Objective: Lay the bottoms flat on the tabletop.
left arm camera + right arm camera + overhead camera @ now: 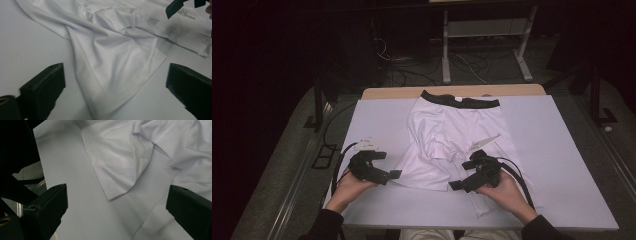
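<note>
White shorts point(447, 135) with a black waistband point(459, 101) lie flat on the white board point(562, 150), legs toward me. My left gripper point(390, 166) hovers just left of the left leg's hem, jaws wide apart and empty. In the left gripper view the hem point(112, 82) lies between and beyond the jaws of the left gripper point(116, 72). My right gripper point(460, 175) is over the right leg, also open. In the right gripper view, the right gripper point(117, 191) has cloth point(115, 165) ahead, and no pad presses on it.
The board's wooden far edge point(387, 92) shows behind the waistband. A metal stand point(484, 45) and cables point(412, 75) sit on the dark floor beyond. Bare board lies left and right of the shorts. A rail point(294, 190) runs along the floor at left.
</note>
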Demonstrator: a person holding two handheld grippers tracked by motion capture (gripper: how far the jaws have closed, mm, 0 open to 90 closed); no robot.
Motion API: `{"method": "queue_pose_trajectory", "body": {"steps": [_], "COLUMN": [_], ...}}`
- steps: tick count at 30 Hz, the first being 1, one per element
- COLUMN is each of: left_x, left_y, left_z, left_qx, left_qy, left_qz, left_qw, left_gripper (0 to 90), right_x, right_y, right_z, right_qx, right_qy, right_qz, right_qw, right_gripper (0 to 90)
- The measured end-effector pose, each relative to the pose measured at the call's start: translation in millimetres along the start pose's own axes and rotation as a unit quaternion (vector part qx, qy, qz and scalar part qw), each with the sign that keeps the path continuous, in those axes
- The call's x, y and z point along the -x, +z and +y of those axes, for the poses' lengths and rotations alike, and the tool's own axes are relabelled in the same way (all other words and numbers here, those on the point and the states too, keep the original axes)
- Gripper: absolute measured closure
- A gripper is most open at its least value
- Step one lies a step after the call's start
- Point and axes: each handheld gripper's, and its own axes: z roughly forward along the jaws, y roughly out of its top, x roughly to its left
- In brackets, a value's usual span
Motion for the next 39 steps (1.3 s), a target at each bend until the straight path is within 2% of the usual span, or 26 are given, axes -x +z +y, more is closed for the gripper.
{"method": "queue_pose_trajectory", "body": {"steps": [7,11,13,15,19,22,25,29,34,39], "left_x": [-12.7,-20.3,-23.3,-25.0,-28.6,-29.4,-28.2,-26.7,-23.8,-21.8], "left_y": [0.7,1.0,1.3,2.3,4.3,7.9,12.3,16.4,21.5,25.9], "left_z": [-11.4,-18.2,-21.2,-24.5,-29.2,-31.5,-33.1,-33.1,-32.3,-29.0], "left_qx": [-0.015,-0.015,-0.02,-0.025,-0.028,-0.038,-0.047,-0.06,-0.073,-0.086], "left_qy": [-0.029,-0.053,-0.059,-0.067,-0.077,-0.074,-0.068,-0.06,-0.055,-0.052], "left_qz": [0.009,0.01,0.012,0.022,0.025,0.021,0.006,0.003,-0.005,0.001], "left_qw": [0.9994,0.9984,0.998,0.9972,0.9963,0.9963,0.9965,0.9964,0.9958,0.9949], "left_gripper": [7.6,14.0,15.4,20.0,33.2,43.1,51.8,61.5,69.8,83.0], "right_x": [-5.8,-9.1,-10.1,-10.8,-11.6,-12.2,-12.3,-11.1,-9.2,-8.5], "right_y": [12.3,19.0,22.1,24.6,28.4,30.7,31.9,32.0,30.5,31.6], "right_z": [0.5,0.1,-0.6,-1.3,-2.7,-3.3,-3.5,-3.5,-3.0,-3.3], "right_qx": [-0.015,-0.024,-0.027,-0.03,-0.035,-0.039,-0.041,-0.042,-0.035,-0.039], "right_qy": [-0.005,-0.015,-0.017,-0.018,-0.017,-0.019,-0.019,-0.016,-0.012,-0.007], "right_qz": [0.004,0.004,0.005,0.008,0.012,0.01,0.007,0.001,-0.004,-0.013], "right_qw": [0.9999,0.9996,0.9995,0.9994,0.9992,0.999,0.999,0.999,0.9993,0.9991], "right_gripper": [5.5,7.8,9.1,10.6,13.8,14.6,16.1,20.8,31.3,41.6]}}
